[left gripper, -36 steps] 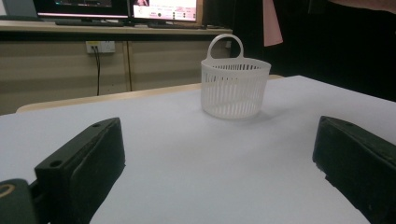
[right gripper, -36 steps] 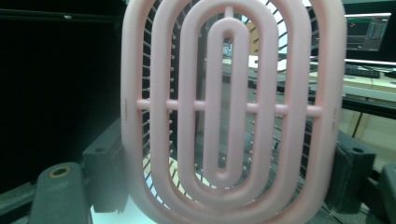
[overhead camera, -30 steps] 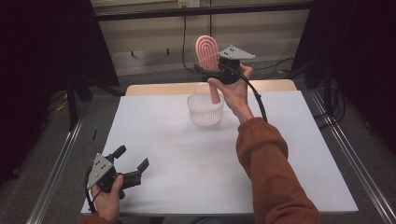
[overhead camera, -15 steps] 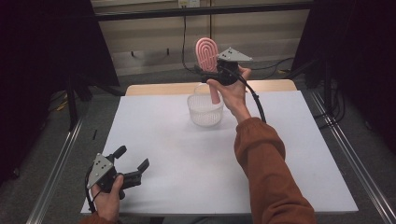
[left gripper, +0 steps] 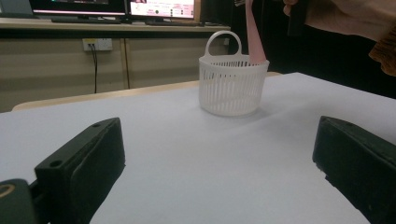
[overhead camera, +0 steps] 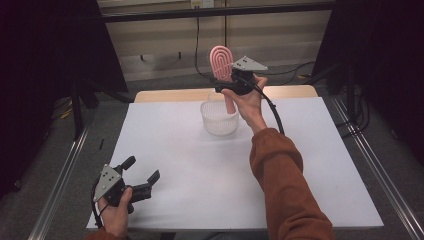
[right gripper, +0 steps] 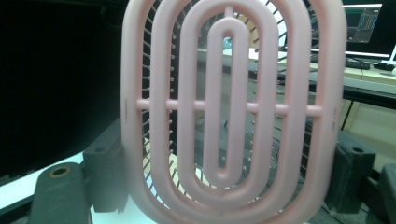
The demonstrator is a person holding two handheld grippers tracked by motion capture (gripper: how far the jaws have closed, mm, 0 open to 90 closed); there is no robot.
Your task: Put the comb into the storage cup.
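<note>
Pink hairbrush (overhead camera: pixel 221 65) upright in raised right gripper (overhead camera: pixel 226 86) above basket (overhead camera: pixel 219 118).

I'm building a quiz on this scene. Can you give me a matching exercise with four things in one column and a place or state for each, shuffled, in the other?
Things
1. pink hairbrush
2. white basket
3. left gripper
4. right gripper

Places or states
A. standing on the table's far half
B. open, low near the table's near left corner
C. held upright, handle down in the basket
D. raised above the basket, shut on the brush

Pairs: 1-C, 2-A, 3-B, 4-D
</note>
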